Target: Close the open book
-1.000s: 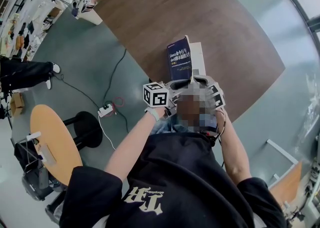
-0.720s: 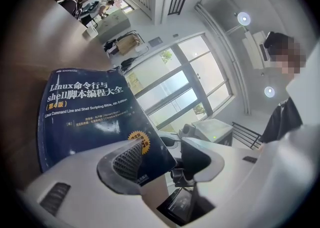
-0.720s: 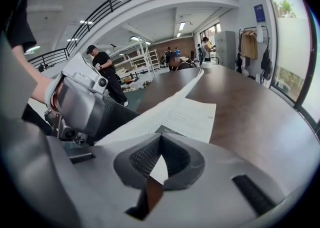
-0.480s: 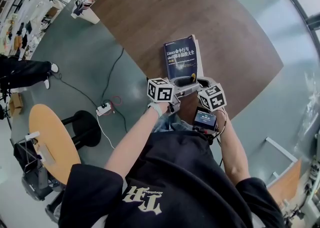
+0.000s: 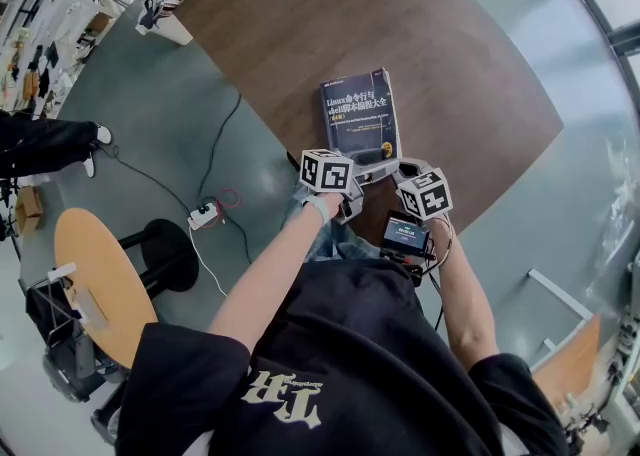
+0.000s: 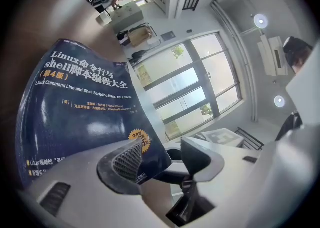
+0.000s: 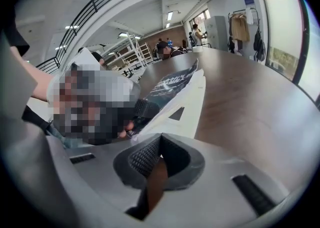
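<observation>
A person stands at a brown table, seen from above, holding a gripper in each hand. A blue book lies on the table near its near edge, front cover up. The cover is down, or very nearly down, over the white pages. The left gripper points at the book's near end. Its jaws stand apart and have just been opening. The near corner of the cover sits in the gap beside one pad, and neither pad presses on it. The right gripper is just beside the left one, at the book's near right corner. Its jaws meet at the tips and hold nothing.
</observation>
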Action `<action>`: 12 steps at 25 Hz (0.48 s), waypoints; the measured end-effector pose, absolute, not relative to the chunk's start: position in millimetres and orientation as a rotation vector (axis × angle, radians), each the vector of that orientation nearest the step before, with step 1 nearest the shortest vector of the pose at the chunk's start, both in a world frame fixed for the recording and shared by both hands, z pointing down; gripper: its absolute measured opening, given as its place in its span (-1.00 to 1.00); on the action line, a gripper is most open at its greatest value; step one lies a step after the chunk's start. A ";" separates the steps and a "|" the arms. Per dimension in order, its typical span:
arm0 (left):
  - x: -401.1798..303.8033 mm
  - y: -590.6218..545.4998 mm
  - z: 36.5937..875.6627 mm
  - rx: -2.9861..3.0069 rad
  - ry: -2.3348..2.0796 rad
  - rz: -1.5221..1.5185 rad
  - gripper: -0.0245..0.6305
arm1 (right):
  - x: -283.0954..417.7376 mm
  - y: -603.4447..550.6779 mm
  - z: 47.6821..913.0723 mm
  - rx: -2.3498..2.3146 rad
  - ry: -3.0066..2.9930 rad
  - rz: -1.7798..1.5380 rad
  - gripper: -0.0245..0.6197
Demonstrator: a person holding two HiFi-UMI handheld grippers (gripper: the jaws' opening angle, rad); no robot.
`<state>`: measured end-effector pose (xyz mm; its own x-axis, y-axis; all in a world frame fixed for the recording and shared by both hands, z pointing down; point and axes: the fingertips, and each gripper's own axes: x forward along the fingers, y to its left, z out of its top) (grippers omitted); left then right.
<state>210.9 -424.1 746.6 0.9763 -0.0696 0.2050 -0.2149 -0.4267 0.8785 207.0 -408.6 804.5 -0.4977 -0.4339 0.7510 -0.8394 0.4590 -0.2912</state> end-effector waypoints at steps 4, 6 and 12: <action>214.1 -423.0 764.0 1.980 -0.234 0.219 -0.23 | 214.9 -403.0 809.8 1.053 -2.086 0.916 -0.96; 214.3 -421.4 773.9 1.958 -0.251 0.244 -0.23 | 218.8 -400.9 814.2 1.050 -2.069 0.922 -0.96; 214.3 -424.1 787.4 1.931 -0.293 0.264 -0.23 | 241.7 -399.7 817.7 1.104 -2.001 0.938 -0.96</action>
<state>214.3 -424.1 787.4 0.9444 -0.0792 0.3193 -0.3258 -0.3589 0.8747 241.7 -399.7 817.7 -0.4266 -0.4093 0.8065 -0.8818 0.3863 -0.2704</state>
